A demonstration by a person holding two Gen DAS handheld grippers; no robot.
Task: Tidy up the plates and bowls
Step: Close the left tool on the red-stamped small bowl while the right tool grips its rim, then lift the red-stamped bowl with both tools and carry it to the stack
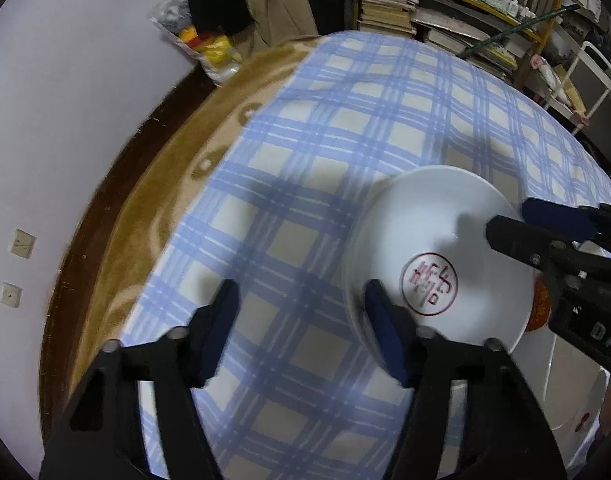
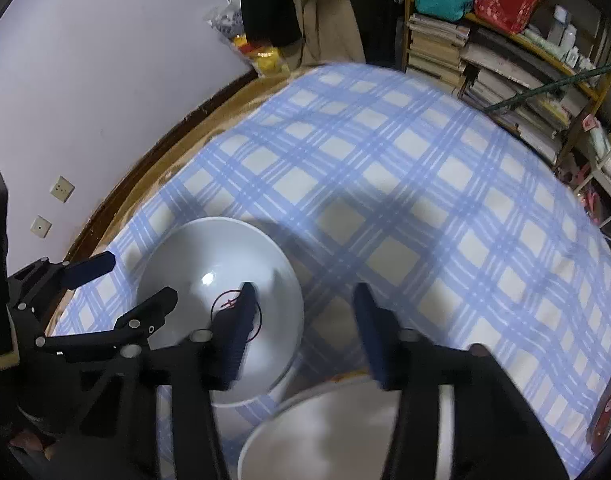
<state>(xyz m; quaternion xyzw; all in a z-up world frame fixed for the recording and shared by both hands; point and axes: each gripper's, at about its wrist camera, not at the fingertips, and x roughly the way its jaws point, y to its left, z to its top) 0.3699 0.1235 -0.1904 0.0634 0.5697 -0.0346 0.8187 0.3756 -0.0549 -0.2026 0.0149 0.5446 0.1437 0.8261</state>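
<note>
Both tools open-jawed, left tool [image 1: 301, 300] and right tool [image 2: 301, 304] over stamped white plate [image 1: 437, 240], bookshelf [image 1: 465, 20] behind

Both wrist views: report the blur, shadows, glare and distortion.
Left wrist view: fisheye bends the checked cloth; the plate edge and left gripper are motion-smeared; gripper shadows fall on cloth and plate. Right wrist view: a glare spot on the plate; right gripper blurred; near bowl soft.
</note>
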